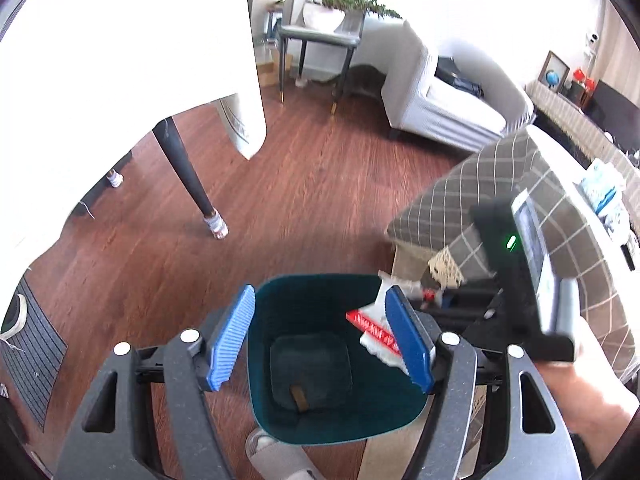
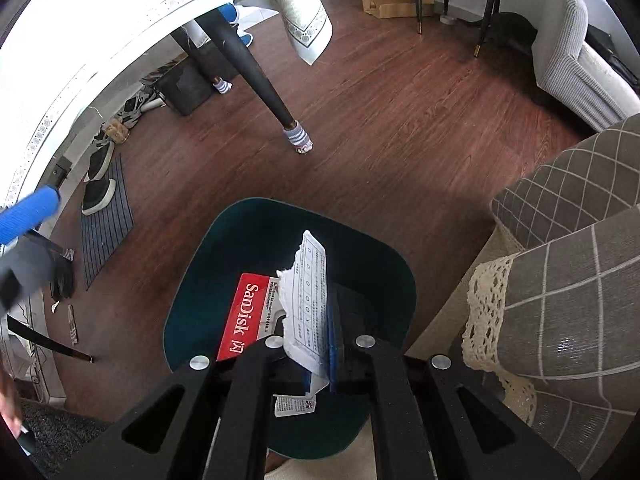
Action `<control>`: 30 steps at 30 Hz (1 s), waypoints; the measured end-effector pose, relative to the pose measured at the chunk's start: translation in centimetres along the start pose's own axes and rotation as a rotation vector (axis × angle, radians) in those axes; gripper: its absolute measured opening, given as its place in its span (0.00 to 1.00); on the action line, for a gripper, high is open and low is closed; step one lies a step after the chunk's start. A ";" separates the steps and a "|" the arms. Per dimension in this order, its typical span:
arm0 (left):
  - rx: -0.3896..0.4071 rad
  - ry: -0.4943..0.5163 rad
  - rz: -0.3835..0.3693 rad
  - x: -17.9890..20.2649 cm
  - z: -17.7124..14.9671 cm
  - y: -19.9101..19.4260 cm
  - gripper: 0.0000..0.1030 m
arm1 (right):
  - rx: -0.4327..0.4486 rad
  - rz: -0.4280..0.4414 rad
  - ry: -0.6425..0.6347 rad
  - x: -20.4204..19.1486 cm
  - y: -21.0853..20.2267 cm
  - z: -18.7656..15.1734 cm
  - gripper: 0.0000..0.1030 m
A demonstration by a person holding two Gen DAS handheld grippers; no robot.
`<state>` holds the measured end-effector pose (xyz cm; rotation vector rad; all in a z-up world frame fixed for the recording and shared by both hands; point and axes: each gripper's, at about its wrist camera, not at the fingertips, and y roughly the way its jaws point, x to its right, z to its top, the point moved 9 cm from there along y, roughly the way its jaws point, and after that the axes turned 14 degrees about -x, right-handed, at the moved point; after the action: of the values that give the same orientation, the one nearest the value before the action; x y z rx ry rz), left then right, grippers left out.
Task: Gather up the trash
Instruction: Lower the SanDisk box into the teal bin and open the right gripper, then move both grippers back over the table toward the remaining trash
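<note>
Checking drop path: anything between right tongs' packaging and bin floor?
Nothing: the torn packaging hangs over the bin, interior bare below; right wrist view.

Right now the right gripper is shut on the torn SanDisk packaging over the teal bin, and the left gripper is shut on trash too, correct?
Not quite. The left gripper is open with nothing between its pads, as the left wrist view shows. The rest holds: the right gripper is shut on the torn SanDisk packaging over the teal bin.

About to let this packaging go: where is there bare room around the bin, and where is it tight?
Bin is nearly empty: one small scrap on its bottom. Bare floor lies between bin, table leg and sofa. Crowded: checked cover on the right, shoes and mat on the left.
</note>
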<state>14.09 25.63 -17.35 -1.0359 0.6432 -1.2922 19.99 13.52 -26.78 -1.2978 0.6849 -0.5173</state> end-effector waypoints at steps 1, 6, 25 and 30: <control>0.023 -0.002 0.005 0.0 0.4 -0.7 0.69 | -0.006 -0.012 -0.006 0.0 0.2 -0.2 0.06; 0.117 -0.019 -0.006 0.7 2.5 -3.8 0.67 | -0.037 -0.021 -0.021 -0.1 1.3 -1.2 0.08; 0.296 -0.035 -0.044 3.0 6.0 -12.5 0.46 | -0.037 -0.065 -0.138 -1.5 1.4 -4.0 0.48; 0.312 -0.022 -0.030 4.0 6.3 -13.1 0.46 | 0.025 -0.040 -0.156 -2.0 -1.5 -4.1 0.48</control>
<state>14.39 23.99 -2.36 -0.8039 0.3941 -1.3552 15.65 11.79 -25.50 -1.3152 0.5219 -0.4503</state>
